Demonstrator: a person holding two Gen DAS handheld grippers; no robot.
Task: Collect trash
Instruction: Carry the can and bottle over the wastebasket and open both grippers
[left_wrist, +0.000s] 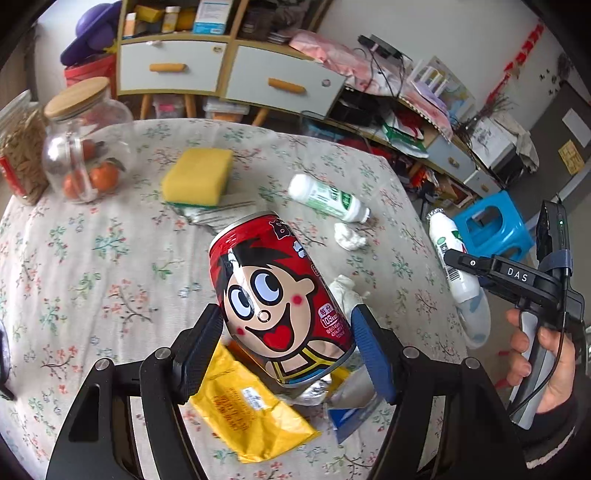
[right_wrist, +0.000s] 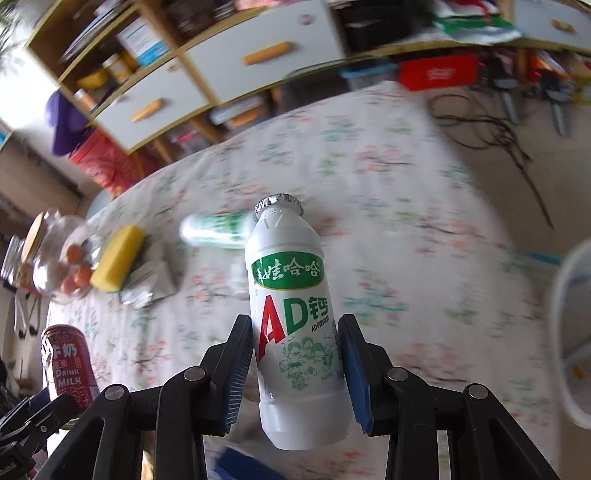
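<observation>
gripping a red milk can (left_wrist: 277, 299) in the left gripper (left_wrist: 288, 354), jaws pressing its sides, lifting it above a yellow wrapper (left_wrist: 251, 410) on the floral tablecloth (left_wrist: 92, 266); clamping a white ad calcium bottle (right_wrist: 295, 325) in the right gripper (right_wrist: 295, 369), upright, above the table.

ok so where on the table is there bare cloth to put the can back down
The widest bare cloth lies left of the red can, below the yellow sponge and the glass jar. It is crowded under and right of the can: yellow wrapper, crumpled tissues and a lying bottle.
</observation>
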